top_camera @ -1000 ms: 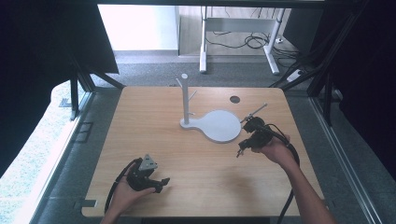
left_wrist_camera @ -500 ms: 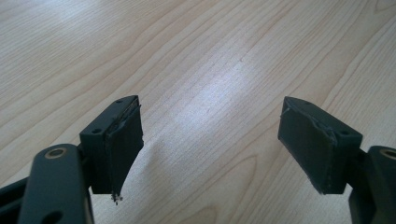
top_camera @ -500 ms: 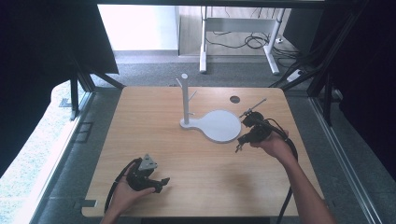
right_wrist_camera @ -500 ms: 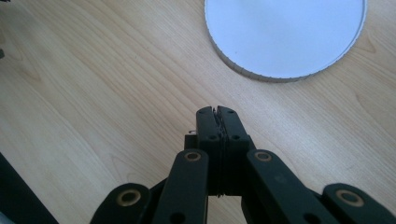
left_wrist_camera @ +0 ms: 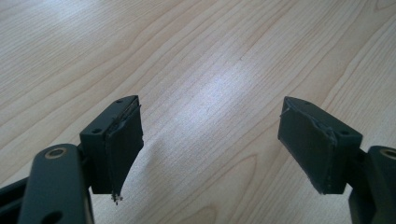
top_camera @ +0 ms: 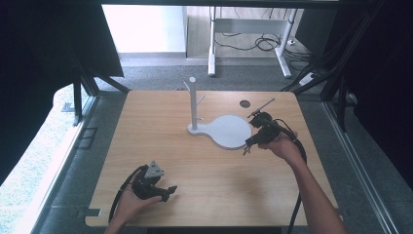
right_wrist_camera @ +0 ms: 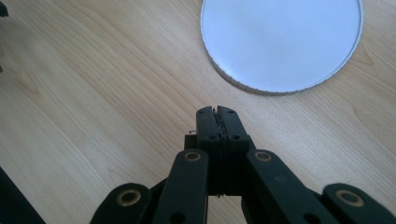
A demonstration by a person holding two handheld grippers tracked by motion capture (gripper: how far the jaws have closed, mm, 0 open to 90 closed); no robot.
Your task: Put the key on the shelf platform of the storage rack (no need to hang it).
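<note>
wooden table (top_camera: 204, 161) | white round plate (right_wrist_camera: 282, 42) just beyond closed right tool (right_wrist_camera: 218, 112)

Bare forearms, no sleeves. Black linkage grippers, brass-ringed pivots (right_wrist_camera: 193, 156); black cables (top_camera: 295, 214); grey triangular plate (top_camera: 154, 170) lower left; frayed jaw pads (left_wrist_camera: 122, 144).

High view overlooks table (top_camera: 204, 161); gripper views skim it closely.
</note>
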